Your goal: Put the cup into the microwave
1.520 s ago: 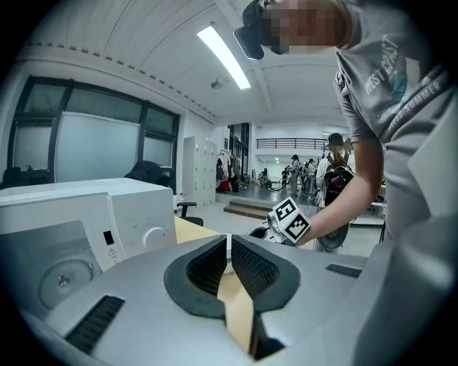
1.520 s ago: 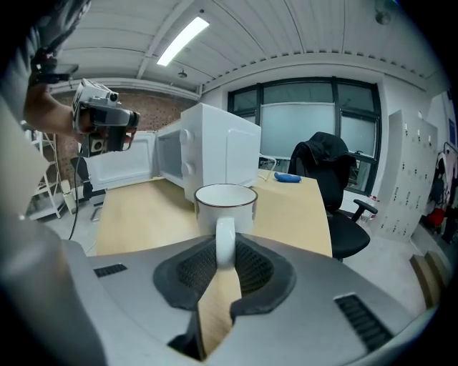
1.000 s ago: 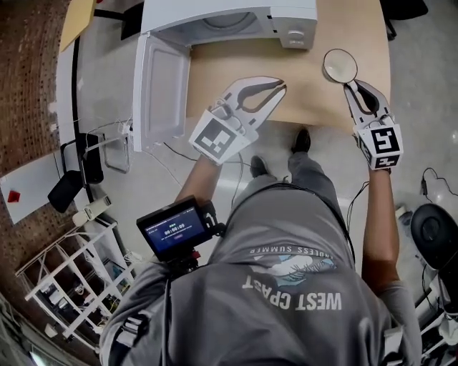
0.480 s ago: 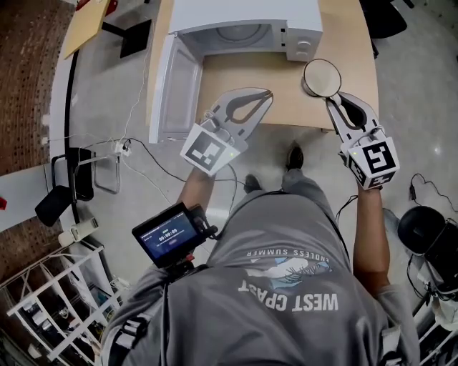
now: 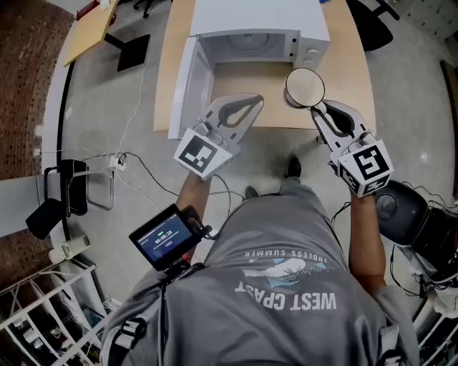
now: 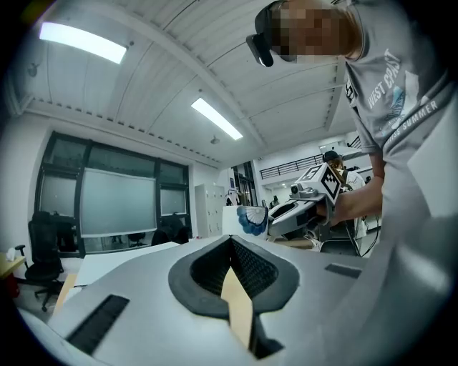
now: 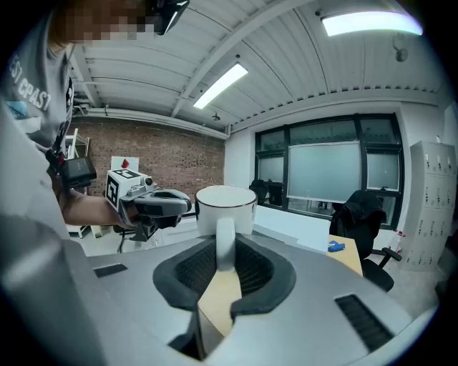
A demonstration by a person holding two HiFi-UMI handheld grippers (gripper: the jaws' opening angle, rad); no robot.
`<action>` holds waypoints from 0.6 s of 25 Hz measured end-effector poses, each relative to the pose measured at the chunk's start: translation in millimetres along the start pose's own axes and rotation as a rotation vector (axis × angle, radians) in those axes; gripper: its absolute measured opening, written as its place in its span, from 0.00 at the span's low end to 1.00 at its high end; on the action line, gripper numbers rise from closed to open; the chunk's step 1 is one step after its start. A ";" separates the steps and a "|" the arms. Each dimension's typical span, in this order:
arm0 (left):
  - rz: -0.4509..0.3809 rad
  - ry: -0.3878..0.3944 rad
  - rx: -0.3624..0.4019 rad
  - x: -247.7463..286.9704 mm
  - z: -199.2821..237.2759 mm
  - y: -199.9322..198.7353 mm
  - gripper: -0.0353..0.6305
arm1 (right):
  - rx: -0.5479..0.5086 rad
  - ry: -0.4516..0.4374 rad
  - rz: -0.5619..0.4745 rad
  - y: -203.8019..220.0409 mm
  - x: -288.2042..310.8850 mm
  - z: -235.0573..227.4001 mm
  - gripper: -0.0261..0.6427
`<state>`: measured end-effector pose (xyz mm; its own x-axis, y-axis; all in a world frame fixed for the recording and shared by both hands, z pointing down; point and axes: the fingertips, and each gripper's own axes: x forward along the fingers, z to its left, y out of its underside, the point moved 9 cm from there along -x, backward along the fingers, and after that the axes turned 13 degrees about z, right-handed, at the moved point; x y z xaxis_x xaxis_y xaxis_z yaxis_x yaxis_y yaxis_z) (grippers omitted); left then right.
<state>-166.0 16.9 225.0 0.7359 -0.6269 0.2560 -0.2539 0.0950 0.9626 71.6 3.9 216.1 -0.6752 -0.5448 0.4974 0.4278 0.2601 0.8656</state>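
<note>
1. The white ceramic cup (image 5: 305, 87) is hanging in the air above the wooden tabletop (image 5: 243, 77), just in front of the control-panel side of the white microwave (image 5: 254, 16).
2. The right tongs (image 5: 319, 109) are pinching the cup's handle (image 7: 225, 239). Their jaws are standing partly apart, closed only as far as the handle allows, and the cup is sitting upright beyond their tips.
3. Over the past second the cup has been leaving its spot well to the right on the tabletop and travelling up and toward the oven. The pick-up therefore looks done, and the carry to the opening is under way.
4. The left tongs (image 5: 254, 101) are pointing at the open cavity with their jaws pressed together on nothing. They have been rising alongside and are not helping to carry.
5. The cup is appearing empty from above.
6. The microwave's door (image 5: 192, 86) is swinging fully open to the left. Only the glass turntable (image 5: 247, 41) is lying inside the cavity, so the way in seems free.
</note>
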 end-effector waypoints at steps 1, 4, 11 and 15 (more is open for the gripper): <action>-0.003 -0.001 0.003 -7.5 1.8 0.7 0.09 | -0.004 -0.002 0.003 -4.1 1.8 8.0 0.14; -0.012 -0.003 0.008 -26.9 7.8 3.7 0.09 | -0.014 -0.005 0.009 -13.3 9.8 28.0 0.14; -0.019 -0.015 0.016 -56.5 26.4 18.4 0.09 | -0.028 -0.021 0.019 -24.6 39.1 56.8 0.14; -0.010 -0.018 0.012 -65.7 33.3 24.6 0.09 | -0.016 -0.037 0.025 -29.9 53.8 63.7 0.14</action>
<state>-241.5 34.7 228.8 0.7269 -0.6417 0.2447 -0.2541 0.0797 0.9639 -15.8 17.6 220.6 -0.6857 -0.5083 0.5211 0.4542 0.2607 0.8519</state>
